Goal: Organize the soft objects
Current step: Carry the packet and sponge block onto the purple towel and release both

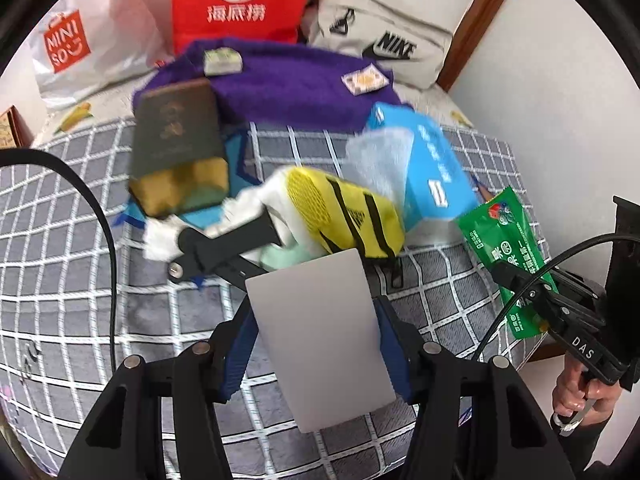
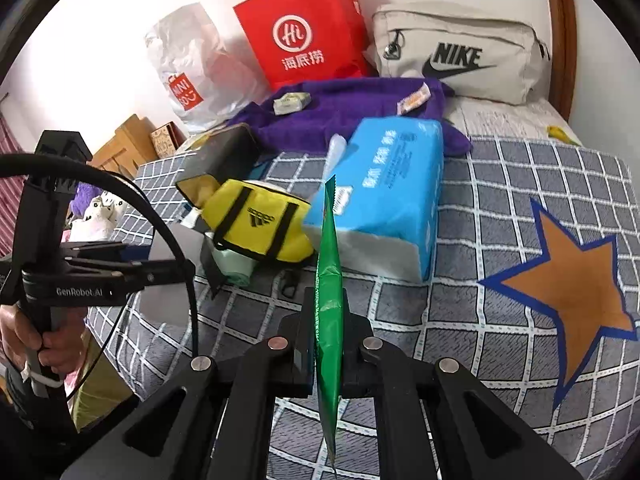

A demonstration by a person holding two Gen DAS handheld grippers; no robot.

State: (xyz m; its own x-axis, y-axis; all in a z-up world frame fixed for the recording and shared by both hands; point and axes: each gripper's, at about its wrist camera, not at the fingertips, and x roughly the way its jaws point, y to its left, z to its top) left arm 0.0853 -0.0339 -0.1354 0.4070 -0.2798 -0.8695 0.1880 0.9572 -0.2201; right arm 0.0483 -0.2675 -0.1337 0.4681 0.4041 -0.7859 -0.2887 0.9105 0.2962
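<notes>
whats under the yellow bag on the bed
A pale green soft thing pokes out beneath the yellow bag, with something white beside it on the checked cover. How far they run under the bag is hidden.

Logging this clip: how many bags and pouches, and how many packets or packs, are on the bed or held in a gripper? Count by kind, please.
Shopping bags: 2, red bag, white Miniso bag
Pouches: 2, Nike pouch, yellow pouch
Tissue packs: 1, blue tissue pack
Snack packets: 1, green packet, held in the right gripper
Total: 6
</notes>
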